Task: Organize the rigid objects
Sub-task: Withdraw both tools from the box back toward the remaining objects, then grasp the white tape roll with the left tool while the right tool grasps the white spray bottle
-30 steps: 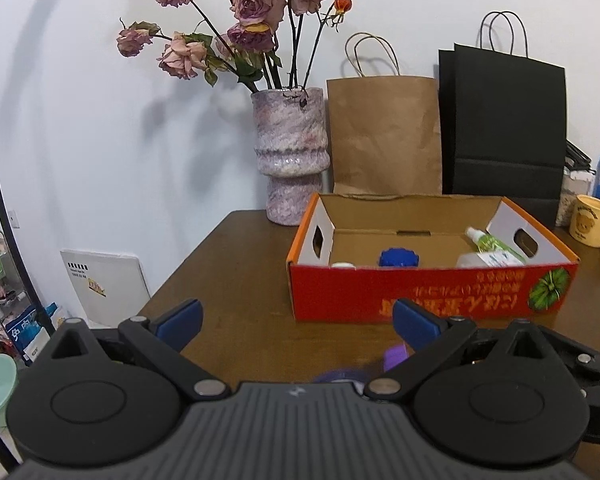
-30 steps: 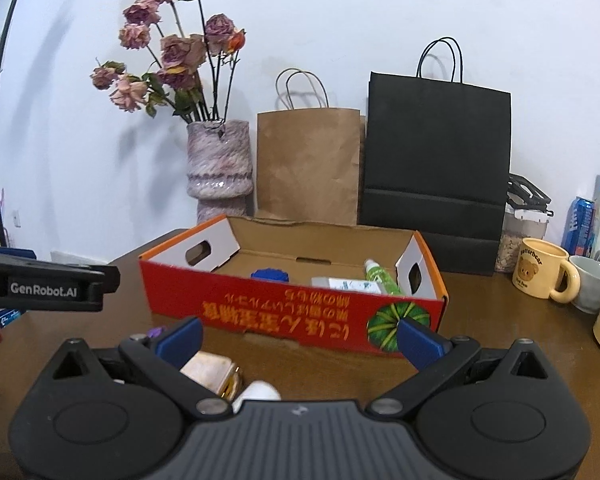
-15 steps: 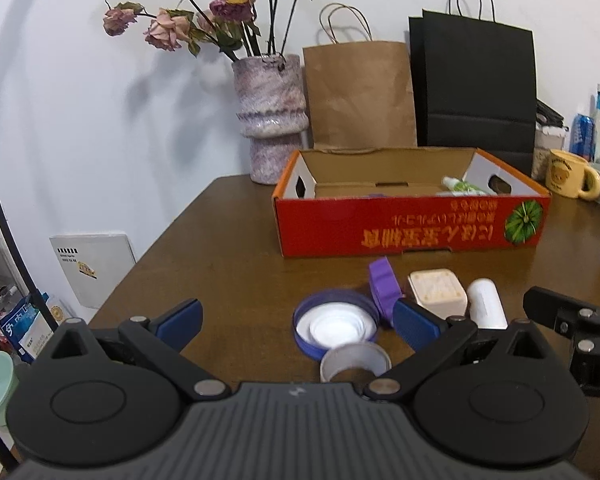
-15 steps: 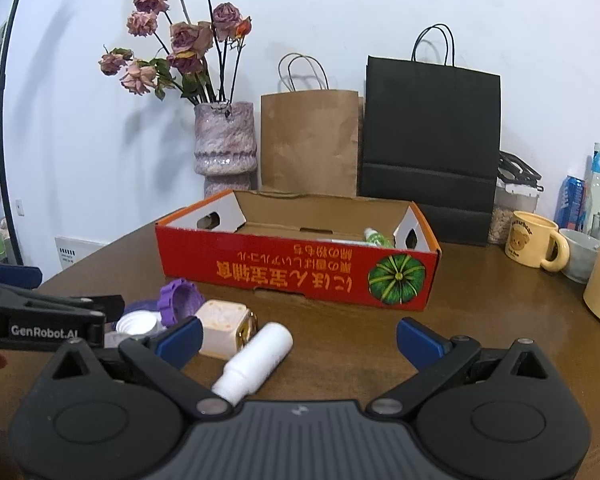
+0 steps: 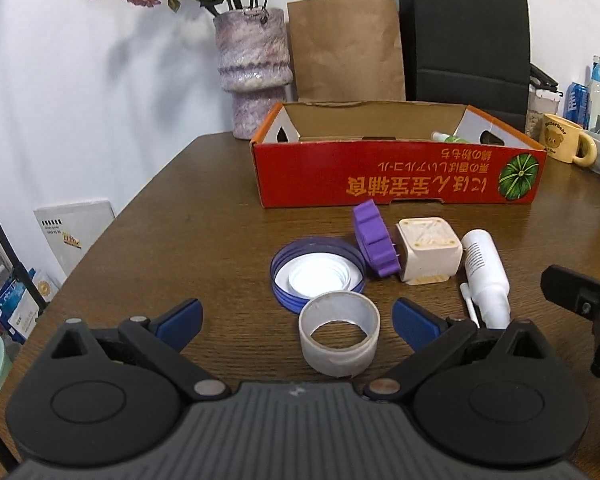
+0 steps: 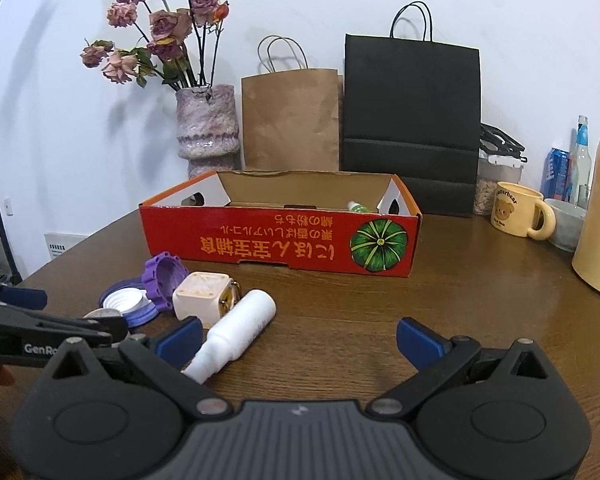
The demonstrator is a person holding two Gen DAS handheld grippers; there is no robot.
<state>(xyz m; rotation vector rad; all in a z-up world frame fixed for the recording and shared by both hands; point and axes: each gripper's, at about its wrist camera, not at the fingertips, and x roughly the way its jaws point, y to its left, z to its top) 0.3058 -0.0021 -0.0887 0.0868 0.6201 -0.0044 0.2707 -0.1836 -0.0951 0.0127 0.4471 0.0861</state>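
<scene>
We are lining the released left claw (image 5: 296,318) over the tape ring (image 5: 339,338); right claw (image 6: 298,338) released too, idling near the bottle (image 6: 236,332).

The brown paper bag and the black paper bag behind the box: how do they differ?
The brown paper bag is shorter and narrower; the black paper bag stands taller and wider. The brown one has tan twisted handles, the black one black handles. Both stand upright against the white wall behind the red cardboard box.

Two paper bags (image 6: 292,116), one box (image 6: 280,240), perhaps five loose items (image 5: 340,276).
</scene>
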